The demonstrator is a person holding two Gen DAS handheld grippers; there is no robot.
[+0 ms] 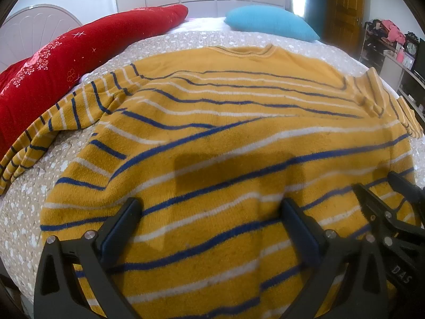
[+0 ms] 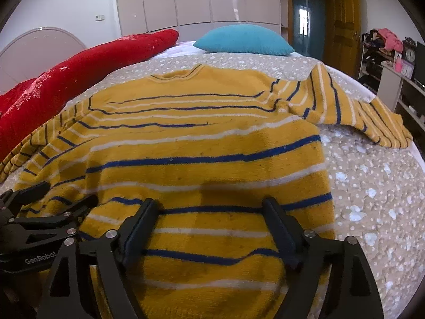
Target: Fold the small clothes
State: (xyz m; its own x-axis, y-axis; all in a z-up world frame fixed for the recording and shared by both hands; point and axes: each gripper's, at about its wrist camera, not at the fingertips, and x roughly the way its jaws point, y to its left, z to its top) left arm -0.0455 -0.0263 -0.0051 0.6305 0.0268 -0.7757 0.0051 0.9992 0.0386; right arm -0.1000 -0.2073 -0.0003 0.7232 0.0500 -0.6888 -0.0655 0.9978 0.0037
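A yellow sweater (image 1: 225,133) with blue and white stripes lies flat on the bed, collar far, hem near me, both sleeves spread sideways. It also shows in the right wrist view (image 2: 202,143). My left gripper (image 1: 212,207) is open, its fingers resting over the hem on the sweater's left half. My right gripper (image 2: 209,207) is open over the hem on the right half. The right gripper also shows at the right edge of the left wrist view (image 1: 393,212); the left gripper shows at the left edge of the right wrist view (image 2: 53,199). Neither holds cloth.
The bed has a beige spotted cover (image 2: 372,186). A red quilt (image 1: 53,74) lies along the left, a turquoise pillow (image 1: 268,21) at the far end. Shelves with clutter (image 2: 393,61) stand at the right, wardrobes and a wooden door (image 2: 342,26) behind.
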